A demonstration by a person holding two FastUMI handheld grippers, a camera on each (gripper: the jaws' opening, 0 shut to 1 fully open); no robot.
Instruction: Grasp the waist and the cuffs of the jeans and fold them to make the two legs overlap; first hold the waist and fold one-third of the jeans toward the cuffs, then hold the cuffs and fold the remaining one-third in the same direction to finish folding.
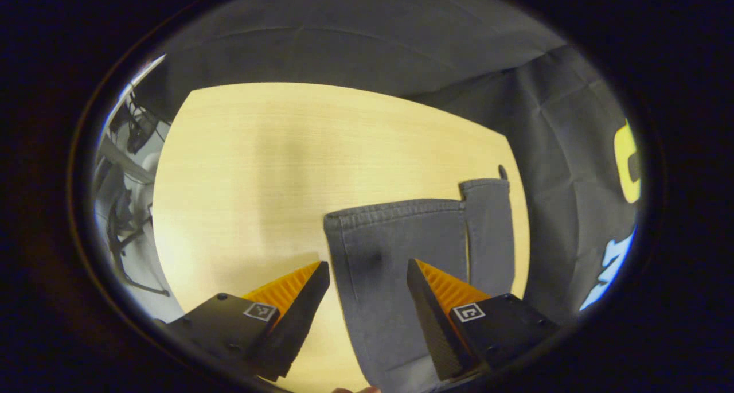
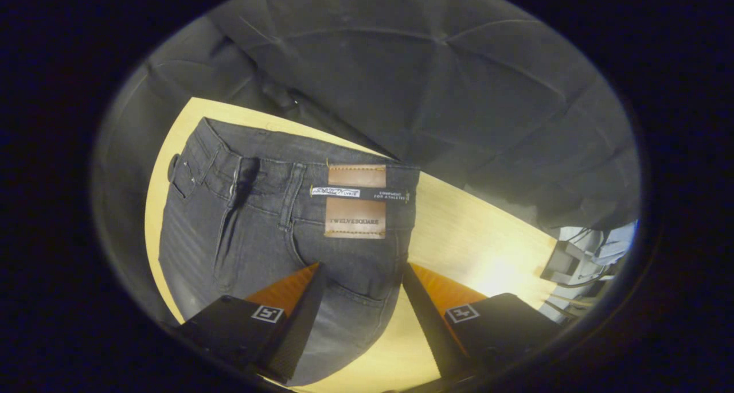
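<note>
**Both tools held wide, one over each end of the jeans**

The jeans (image 2: 275,232) lie flat on the worktop (image 1: 258,169). In the left gripper view the cuffs (image 1: 424,215) show: one leg lies mostly over the other, the lower cuff sticking out a little to the far right of the upper one. In the right gripper view the waist (image 2: 298,169) shows, spread out with its leather patch (image 2: 355,201) facing up, close to the worktop's far edge.

The left tool (image 1: 367,275) stands with its fingers parted and nothing between them; it hangs above the leg just short of the cuffs. The right tool (image 2: 361,278) is likewise parted and holds nothing, poised over the seat below the waist.

The placing suits the job: one tool at each end lets waist and cuffs be taken together, so the long cloth stays straight and does not bunch.

The waist appears to lie in a single spread layer, while the cuffs are stacked, so how squarely the legs overlap along their length cannot be told. No third is folded at either end.
</note>
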